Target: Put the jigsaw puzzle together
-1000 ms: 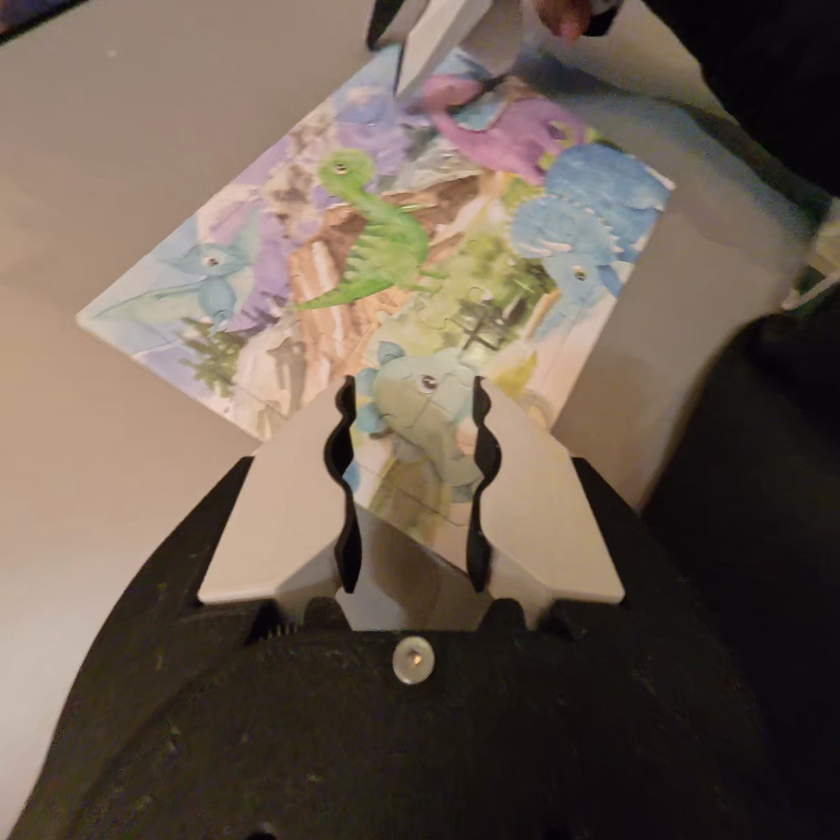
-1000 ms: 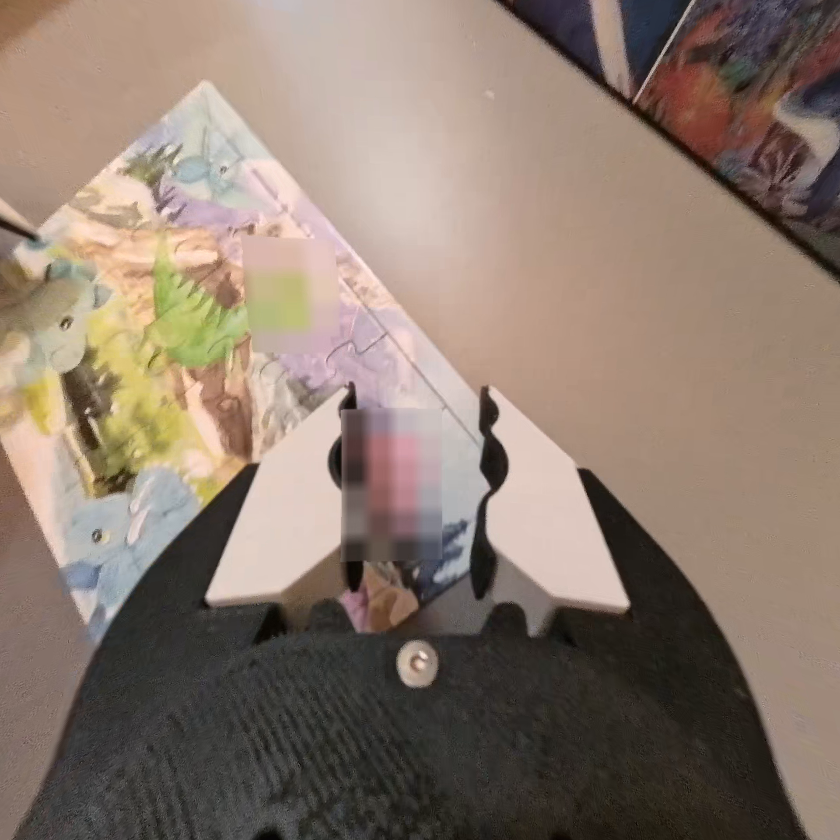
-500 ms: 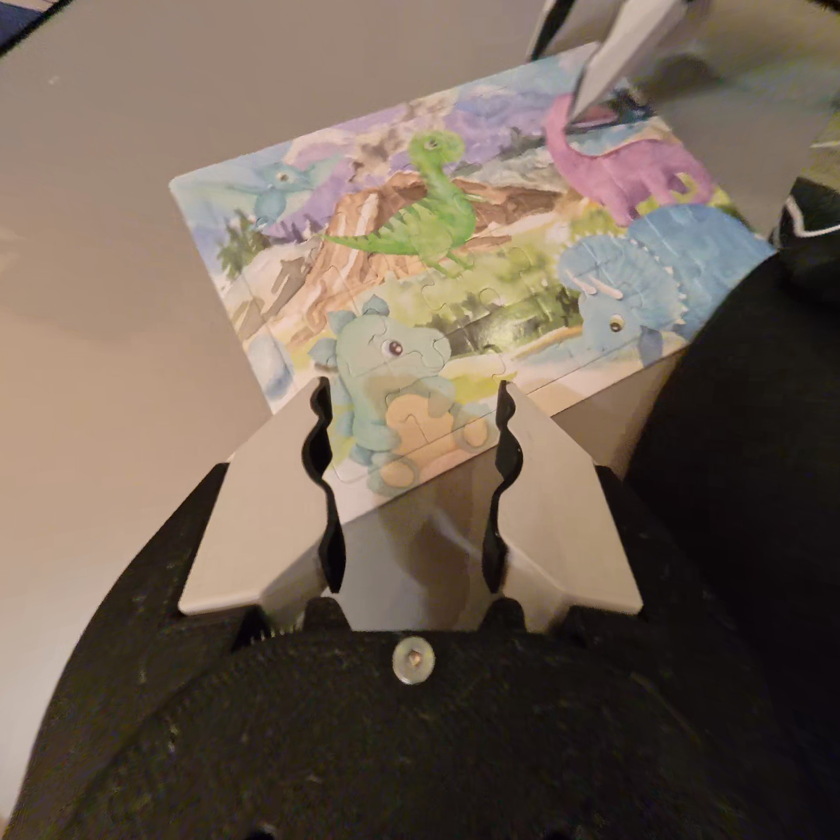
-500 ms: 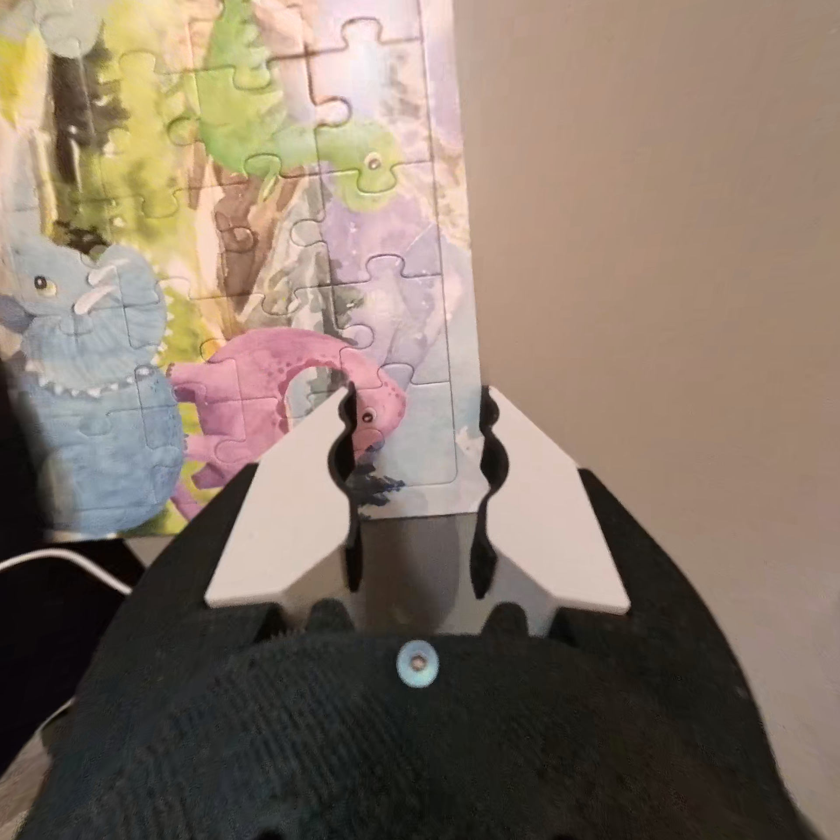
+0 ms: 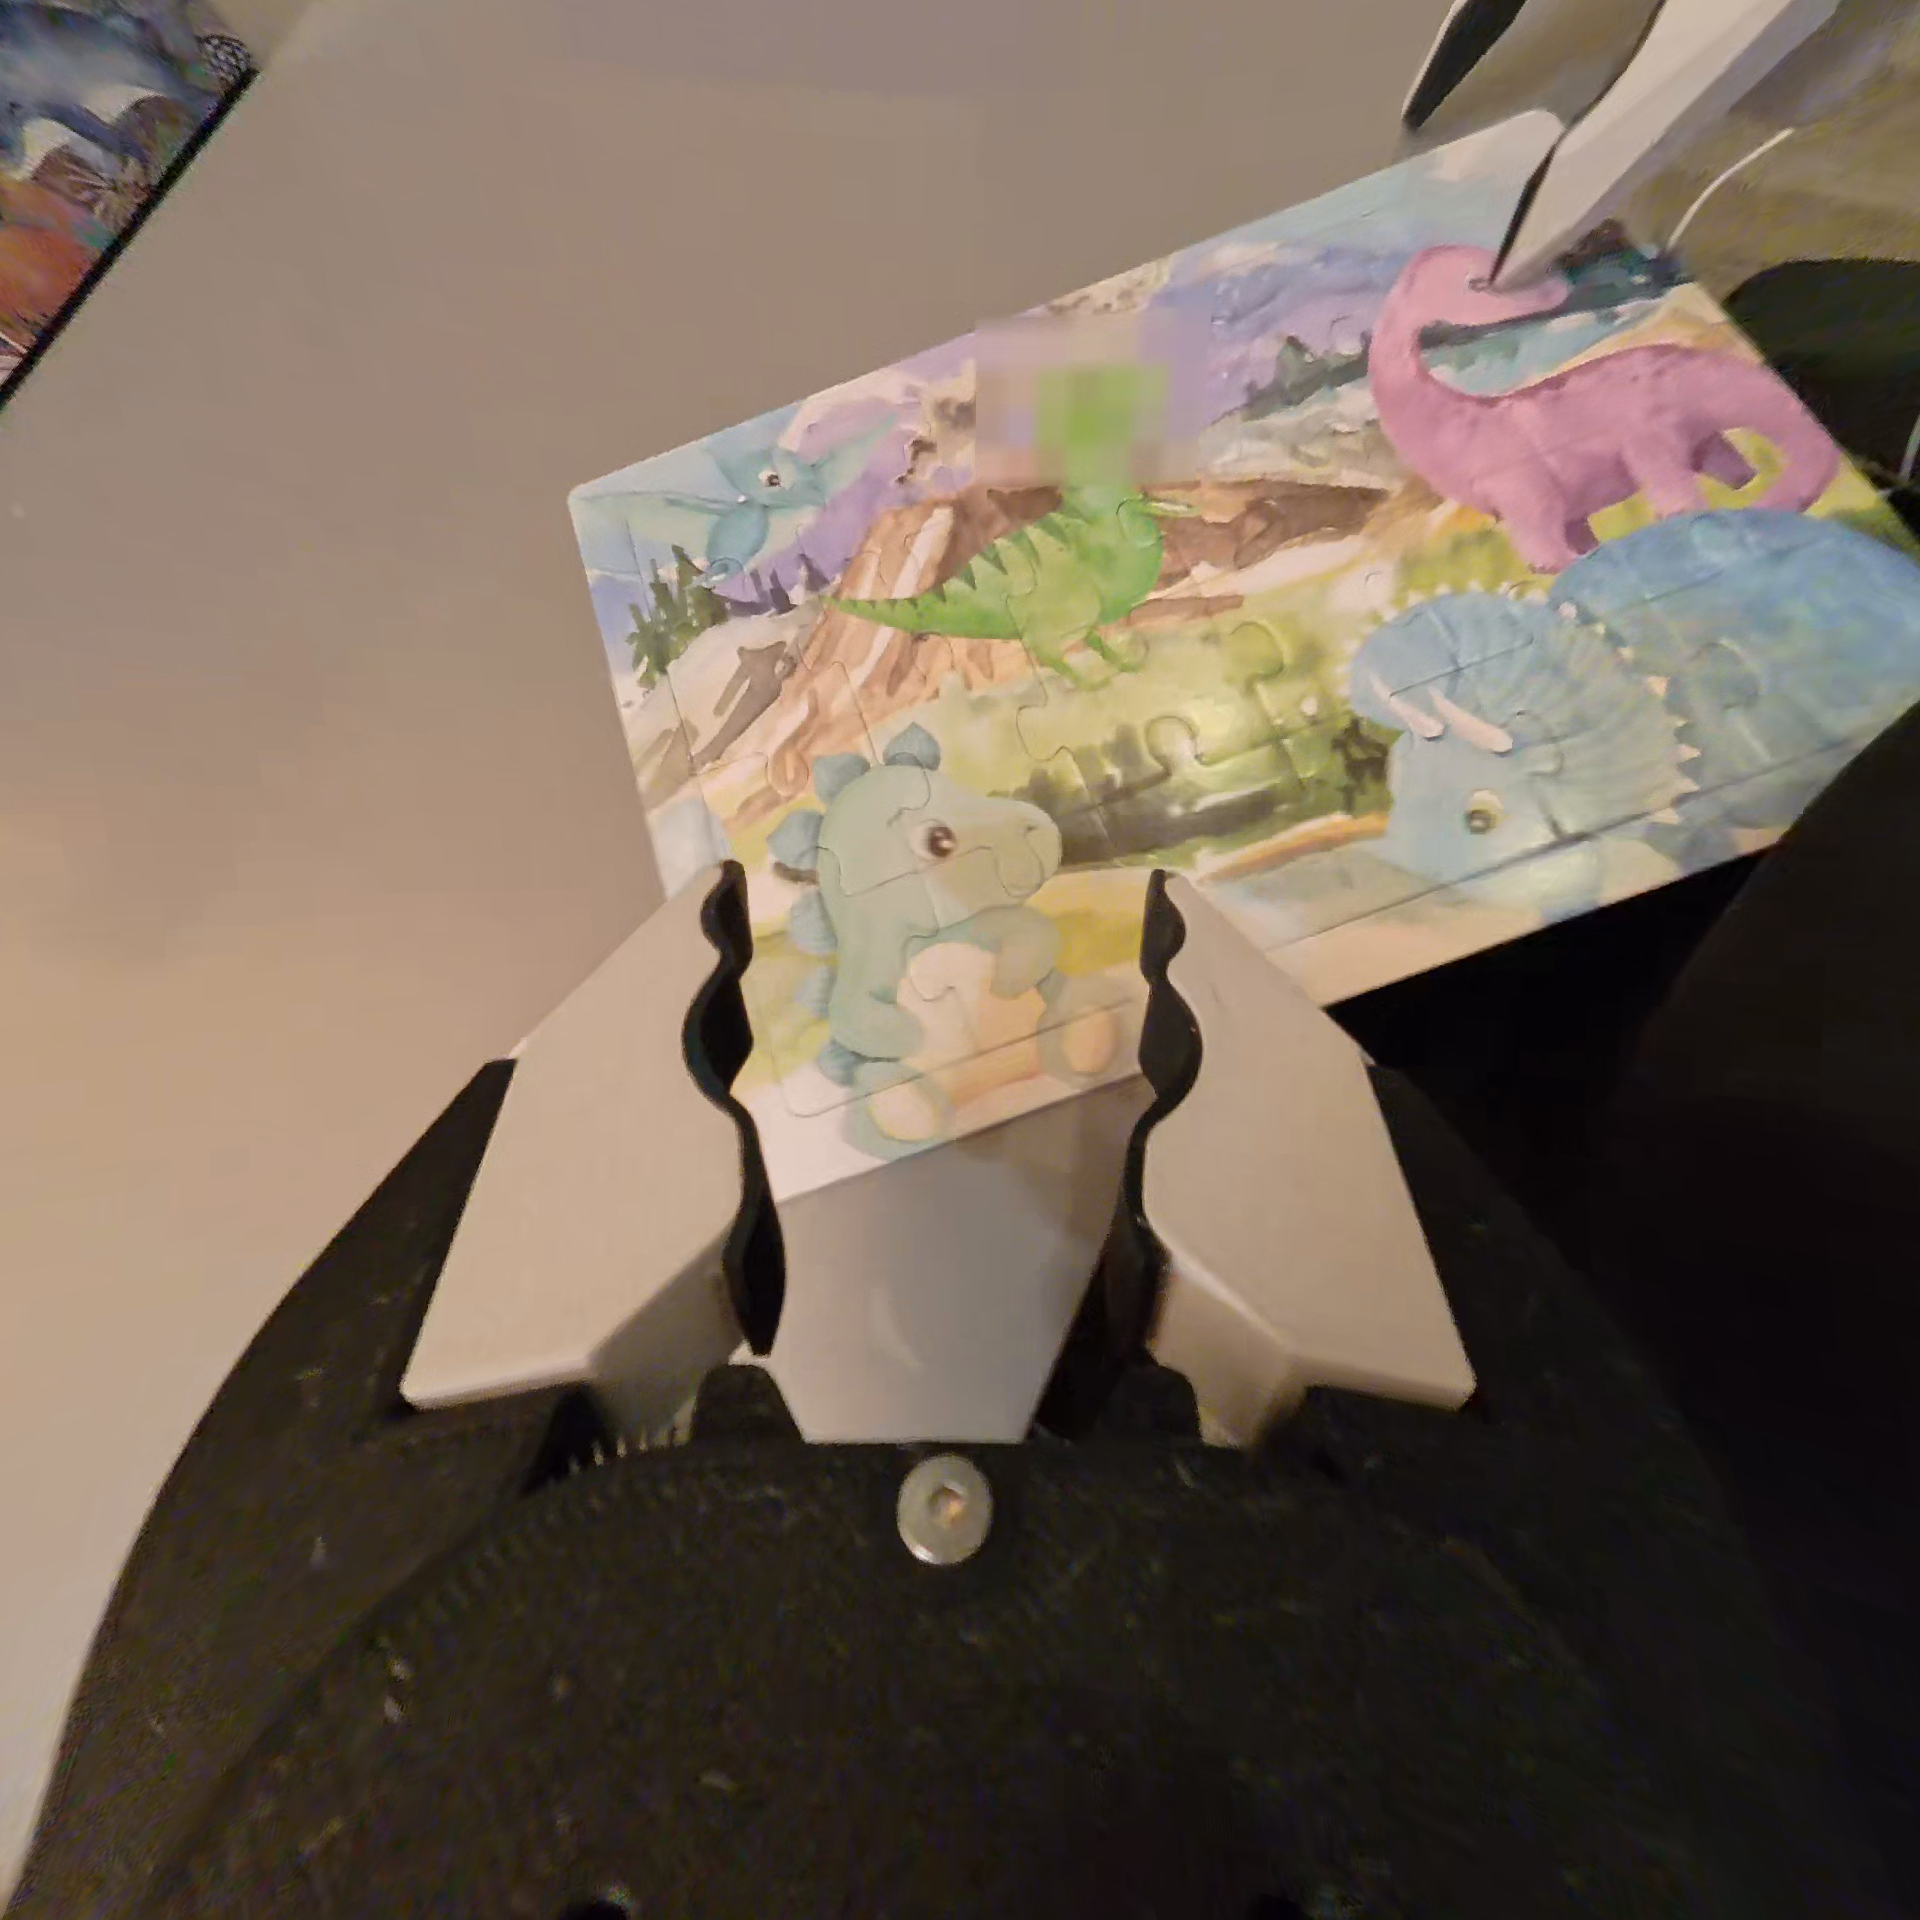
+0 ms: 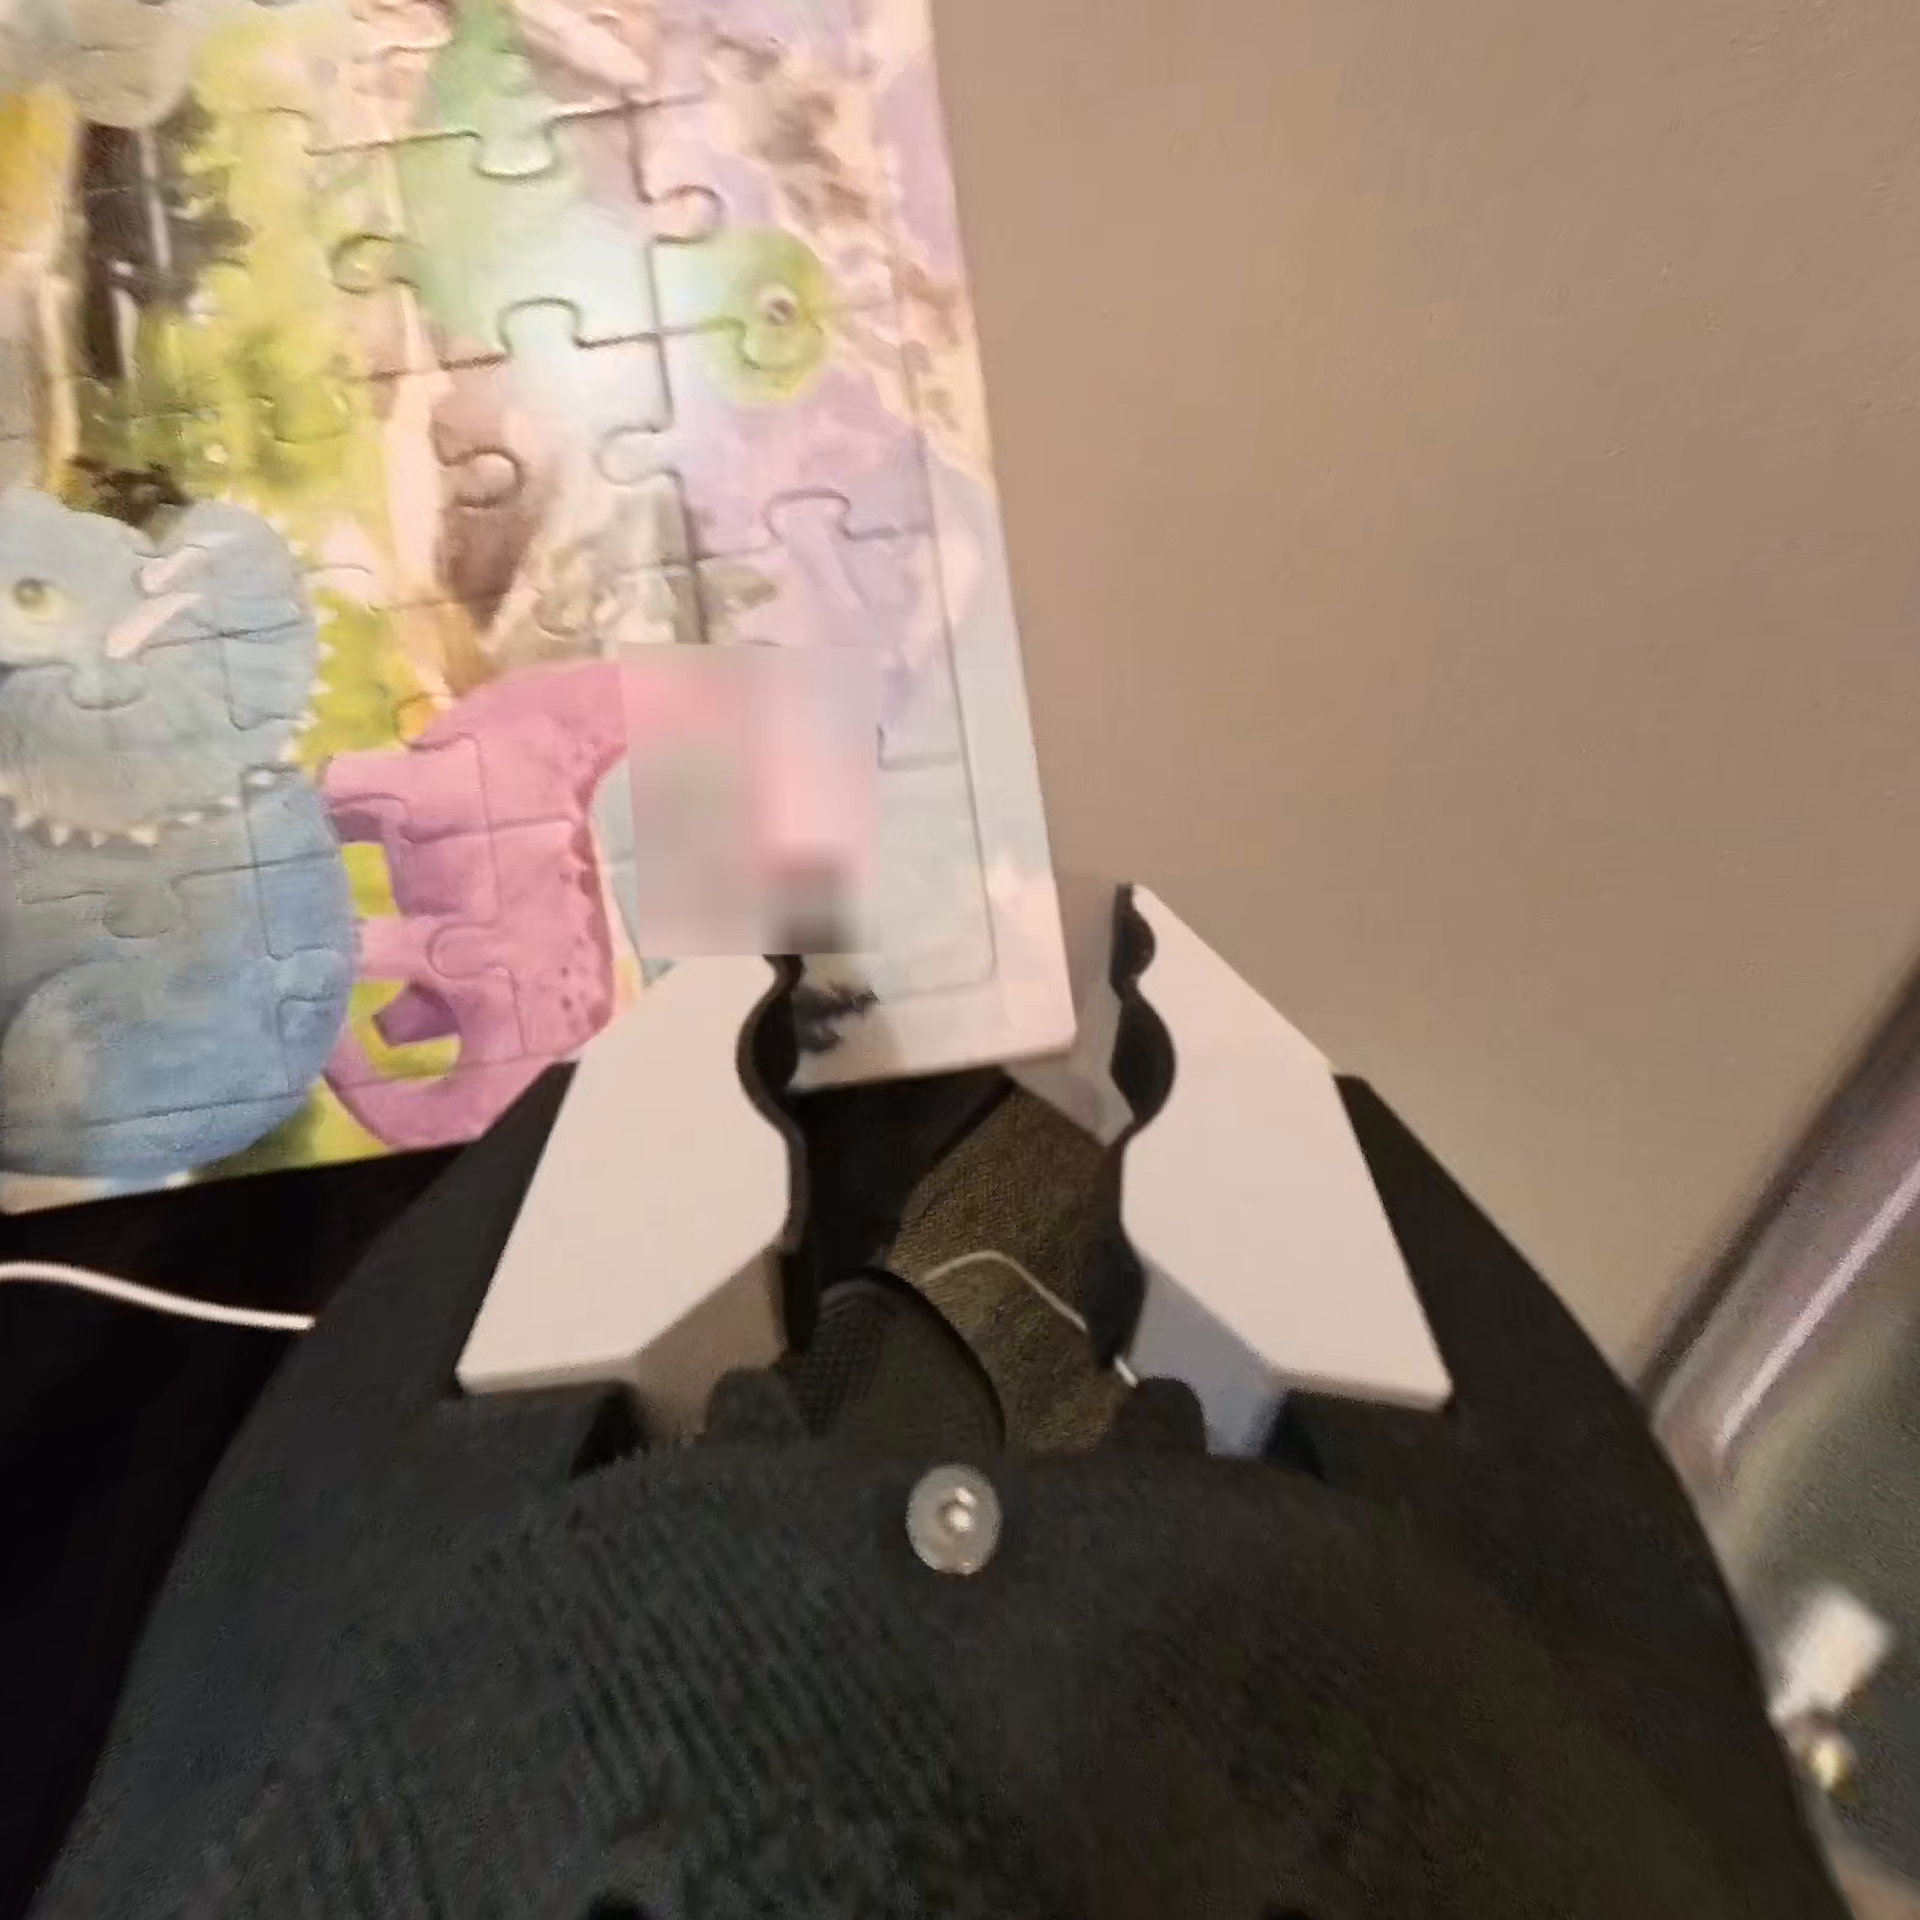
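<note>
The jigsaw puzzle (image 5: 1195, 665) lies flat on the beige table (image 5: 312, 520), joined into a picture of several cartoon dinosaurs. Its near edge lies at the table's edge. My left gripper (image 5: 940, 894) is open and empty, hovering over the puzzle's near left corner by the pale green dinosaur. In the right wrist view the puzzle (image 6: 623, 416) fills the upper left. My right gripper (image 6: 951, 935) is open and empty, its jaws straddling the puzzle's near right corner. It also shows in the left wrist view (image 5: 1455, 197), one fingertip at the purple dinosaur's head.
A colourful picture (image 5: 62, 156) lies past the table's far left edge. Dark clothing (image 5: 1662, 1247) lies below the table's near edge. A white cable (image 6: 156, 1299) runs across it. A shiny glass-like thing (image 6: 1818, 1351) stands at the right.
The puzzle has turned in both views, from diagonal to nearly level in the left one. My right gripper has drawn back from over the puzzle to its near corner. Both grippers stay open.
</note>
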A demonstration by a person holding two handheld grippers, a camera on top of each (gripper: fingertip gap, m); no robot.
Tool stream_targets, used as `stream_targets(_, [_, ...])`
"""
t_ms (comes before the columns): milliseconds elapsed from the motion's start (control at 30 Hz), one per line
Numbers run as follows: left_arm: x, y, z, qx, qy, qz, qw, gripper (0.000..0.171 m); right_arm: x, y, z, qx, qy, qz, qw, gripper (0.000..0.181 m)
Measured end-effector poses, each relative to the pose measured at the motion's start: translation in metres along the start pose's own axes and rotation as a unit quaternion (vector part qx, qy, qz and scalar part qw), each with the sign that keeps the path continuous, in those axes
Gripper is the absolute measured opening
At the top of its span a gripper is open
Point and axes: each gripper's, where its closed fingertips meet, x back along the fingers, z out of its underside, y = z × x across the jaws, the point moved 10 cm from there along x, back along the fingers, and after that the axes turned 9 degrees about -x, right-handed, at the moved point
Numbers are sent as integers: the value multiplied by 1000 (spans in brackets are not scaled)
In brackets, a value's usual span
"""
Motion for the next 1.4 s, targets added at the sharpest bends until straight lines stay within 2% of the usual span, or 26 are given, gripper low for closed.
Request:
stream_targets(100, [7, -18, 4, 39, -27, -2, 999, 69, 24, -11, 37, -85, -24, 10, 996, 56])
stream_targets(167, [12, -28, 8, 91, -64, 8, 994, 63, 37, -13, 65, -146, -39, -21, 988, 51])
stream_targets(267, [16, -40, 7, 143, -113, 35, 983, 58, 33, 4, 96, -244, -61, -147, 957, 51])
stream_targets(333, [17, -46, 4, 152, -124, 40, 980, 57, 20, 17, 103, -284, -77, -222, 929, 49])
stream_targets(433, [18, -56, -1, 131, -109, 42, 984, 56, 3, 26, 101, -318, -102, -271, 903, 47])
stream_targets(567, [19, -63, -4, 103, -100, 28, 989, 55, -15, 33, 95, -376, -137, -382, 833, 39])
stream_targets(667, [20, -61, -4, 121, -118, 38, 985, 54, -26, 36, 91, -422, -166, -461, 763, 37])
stream_targets(767, [22, -60, -1, 151, -142, 54, 977, 54, -33, 41, 88, -434, -186, -509, 720, 35])
stream_targets(867, [26, -57, 4, 178, -164, 62, 968, 54, -37, 48, 82, -434, -191, -530, 703, 28])
stream_targets(933, [29, -54, 5, 189, -178, 66, 963, 54, -36, 53, 77, -428, -199, -538, 698, 7])
stream_targets(1033, [36, -51, 5, 189, -199, 59, 960, 53, -26, 54, 67, -418, -233, -557, 679, 9])
stream_targets(1167, [48, -52, 0, 158, -243, 31, 956, 47, -7, 52, 58, -403, -268, -554, 677, 11])
stream_targets(1233, [52, -55, -2, 141, -262, 35, 954, 39, 4, 49, 53, -399, -294, -553, 670, 12])
stream_targets(1333, [50, -65, -5, 125, -276, 103, 948, 5, 20, 42, 45, -392, -333, -557, 652, 14])
stream_targets(1400, [40, -74, -6, 151, -277, 182, 931, 0, 28, 40, 39, -382, -352, -561, 645, 16])
